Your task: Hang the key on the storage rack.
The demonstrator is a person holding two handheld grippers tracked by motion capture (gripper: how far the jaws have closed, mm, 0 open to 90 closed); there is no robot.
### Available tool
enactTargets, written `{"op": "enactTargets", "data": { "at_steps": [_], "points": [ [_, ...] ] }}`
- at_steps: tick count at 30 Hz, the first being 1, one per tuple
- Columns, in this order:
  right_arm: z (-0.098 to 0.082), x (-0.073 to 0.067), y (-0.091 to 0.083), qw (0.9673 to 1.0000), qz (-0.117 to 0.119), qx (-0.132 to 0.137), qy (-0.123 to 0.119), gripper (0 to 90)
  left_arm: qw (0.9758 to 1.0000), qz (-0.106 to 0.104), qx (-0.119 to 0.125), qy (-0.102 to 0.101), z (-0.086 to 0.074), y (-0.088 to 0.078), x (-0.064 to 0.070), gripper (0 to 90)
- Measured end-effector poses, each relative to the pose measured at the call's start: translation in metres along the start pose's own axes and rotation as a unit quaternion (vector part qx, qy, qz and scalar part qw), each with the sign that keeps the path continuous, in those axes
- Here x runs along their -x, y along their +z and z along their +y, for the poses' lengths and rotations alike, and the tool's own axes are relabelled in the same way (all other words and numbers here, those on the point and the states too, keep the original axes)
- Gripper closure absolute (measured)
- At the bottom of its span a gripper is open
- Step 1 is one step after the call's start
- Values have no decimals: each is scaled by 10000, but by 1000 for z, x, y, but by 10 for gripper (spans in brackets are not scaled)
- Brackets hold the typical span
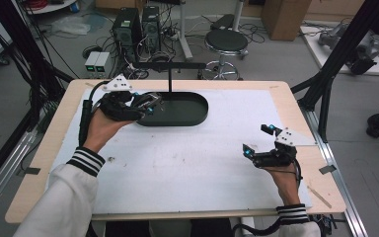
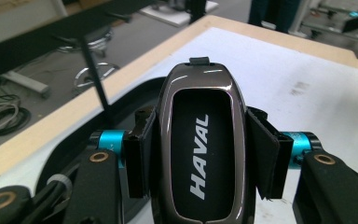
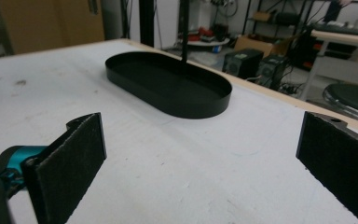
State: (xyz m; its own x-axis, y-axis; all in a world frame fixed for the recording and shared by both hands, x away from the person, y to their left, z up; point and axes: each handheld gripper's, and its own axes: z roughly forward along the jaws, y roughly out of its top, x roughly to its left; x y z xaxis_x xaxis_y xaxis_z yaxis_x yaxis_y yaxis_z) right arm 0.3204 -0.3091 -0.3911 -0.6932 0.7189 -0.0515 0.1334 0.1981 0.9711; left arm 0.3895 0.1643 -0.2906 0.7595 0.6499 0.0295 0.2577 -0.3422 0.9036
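**Setting the key fob into the black tray**

My left gripper [image 1: 145, 105] is clamped on a glossy HAVAL key fob [image 2: 200, 154], the 2 pads squeezing its long sides, with the fob's face turned up toward the gripper's camera. In the high view it hangs over the left end of the oval black tray [image 1: 190, 116], which carries a thin upright post with a crossbar [image 1: 170, 65]. My right gripper [image 1: 264, 143] sits well apart over the white mat [image 1: 187, 168], jaws spread wide and holding nothing.

I judge the step to be lowering the fob into the tray. To do it well, I'd bring it down inside the rim, clear of the post, until the fob's underside nearly meets the tray floor, then ease the pads apart. The shell looks slick, so a high release could let it skid or bounce. The right gripper can stay parked.
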Motion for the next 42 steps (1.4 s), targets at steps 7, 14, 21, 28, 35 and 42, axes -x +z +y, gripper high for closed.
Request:
{"op": "enactTargets", "data": {
  "at_steps": [7, 14, 21, 28, 35, 42],
  "points": [
    [-13, 1, -12, 9990, -157, 395, 107, 4, 9990, 364, 83, -244, -4, -4, -16, 486],
    [-32, 1, -26, 9967, -410, 651, 266, 4, 9969, 644, 121, -427, -8, -7, -31, 486],
    [-47, 3, -29, 9960, -523, 671, 287, 4, 9956, 831, 141, -403, -2, -7, -38, 486],
    [-54, 3, -29, 9951, -654, 694, 264, 4, 9952, 920, 136, -319, 5, -7, -41, 486],
    [-59, 3, -30, 9939, -645, 868, 226, 4, 9931, 1070, 216, -432, 9, -8, -51, 486],
    [-62, 1, -28, 9945, -609, 815, 251, 4, 9908, 1236, 261, -485, 13, -8, -59, 486]
  ]
}}
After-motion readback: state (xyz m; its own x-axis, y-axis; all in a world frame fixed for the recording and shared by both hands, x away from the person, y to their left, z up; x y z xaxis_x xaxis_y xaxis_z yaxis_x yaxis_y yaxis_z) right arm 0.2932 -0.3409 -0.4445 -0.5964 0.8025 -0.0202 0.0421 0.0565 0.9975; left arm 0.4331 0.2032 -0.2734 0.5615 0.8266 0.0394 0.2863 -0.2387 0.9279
